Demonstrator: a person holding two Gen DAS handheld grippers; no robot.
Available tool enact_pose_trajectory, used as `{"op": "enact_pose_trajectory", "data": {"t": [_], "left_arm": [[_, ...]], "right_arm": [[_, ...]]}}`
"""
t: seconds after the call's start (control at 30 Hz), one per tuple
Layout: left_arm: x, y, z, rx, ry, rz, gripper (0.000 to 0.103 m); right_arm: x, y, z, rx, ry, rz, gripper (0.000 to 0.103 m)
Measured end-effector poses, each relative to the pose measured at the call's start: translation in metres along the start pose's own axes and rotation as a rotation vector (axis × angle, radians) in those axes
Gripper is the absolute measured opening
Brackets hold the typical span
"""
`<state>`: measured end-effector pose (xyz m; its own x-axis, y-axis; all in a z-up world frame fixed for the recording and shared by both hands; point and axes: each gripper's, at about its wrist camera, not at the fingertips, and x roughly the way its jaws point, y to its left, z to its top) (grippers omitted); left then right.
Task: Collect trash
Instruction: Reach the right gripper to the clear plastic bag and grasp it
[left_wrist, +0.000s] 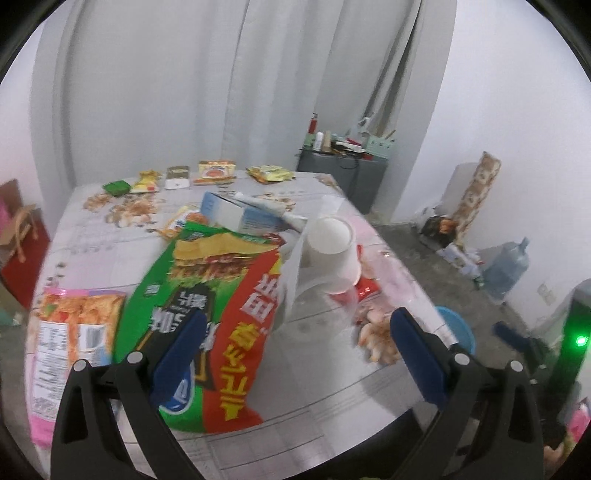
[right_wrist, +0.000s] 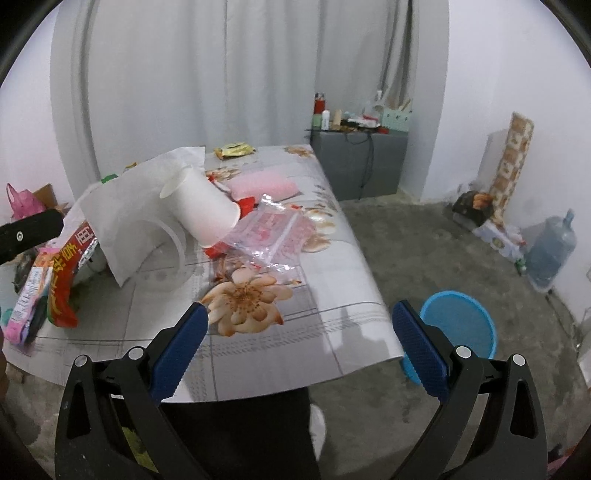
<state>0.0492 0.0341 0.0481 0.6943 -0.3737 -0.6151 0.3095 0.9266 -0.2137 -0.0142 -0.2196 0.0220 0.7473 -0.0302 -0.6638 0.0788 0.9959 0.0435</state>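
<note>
- Left wrist view: a white paper cup (left_wrist: 334, 245) lies tipped on the flower-print table (left_wrist: 325, 384), mouth toward the camera, and looks empty inside.
- Behind it, a blue-and-white carton (left_wrist: 240, 214) lies on its side; its contents cannot be seen.
- A large green-and-red snack bag (left_wrist: 221, 314), crumpled and printed with bold yellow characters, lies in the table's middle, with a pink-edged wrapper (left_wrist: 70, 332) just beside it on the left.
- The left gripper (left_wrist: 297, 328) hangs over the bag, jaws spread wide, grasping nothing.
- Small wrappers line the far edge.
- Right wrist view: the same paper cup (right_wrist: 201, 206) leans on a white paper sheet (right_wrist: 136, 206), near a clear plastic bag (right_wrist: 269, 232).
- A blue basin (right_wrist: 458, 325) stands on the floor beside the table; nothing shows in it.
- The right gripper (right_wrist: 301, 321) hovers over the table's near edge, jaws released and empty.
</note>
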Motion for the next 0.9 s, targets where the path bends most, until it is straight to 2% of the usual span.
{"op": "enact_pose_trajectory", "data": {"t": [0.07,0.2,0.33,0.43,0.57,0.9], "left_arm": [[0.004,0.002,0.005,-0.025,0.000,-0.045,0.098],[0.012,-0.001,0.011,-0.006,-0.015,-0.059,0.097],[0.016,-0.005,0.021,0.023,-0.022,-0.098,0.097],[0.023,-0.005,0.030,0.007,-0.015,-0.132,0.097],[0.033,-0.010,0.035,0.014,0.006,-0.148,0.097],[0.051,-0.029,0.031,0.026,0.044,-0.163,0.097]], "right_arm": [[0.009,-0.005,0.002,0.036,0.029,0.028,0.089],[0.019,-0.013,0.005,0.078,0.055,0.062,0.082],[0.035,-0.033,0.011,0.221,0.108,0.222,0.077],[0.045,-0.044,0.012,0.311,0.133,0.326,0.074],[0.058,-0.051,0.016,0.374,0.153,0.395,0.071],[0.104,-0.065,0.021,0.563,0.284,0.586,0.066]]}}
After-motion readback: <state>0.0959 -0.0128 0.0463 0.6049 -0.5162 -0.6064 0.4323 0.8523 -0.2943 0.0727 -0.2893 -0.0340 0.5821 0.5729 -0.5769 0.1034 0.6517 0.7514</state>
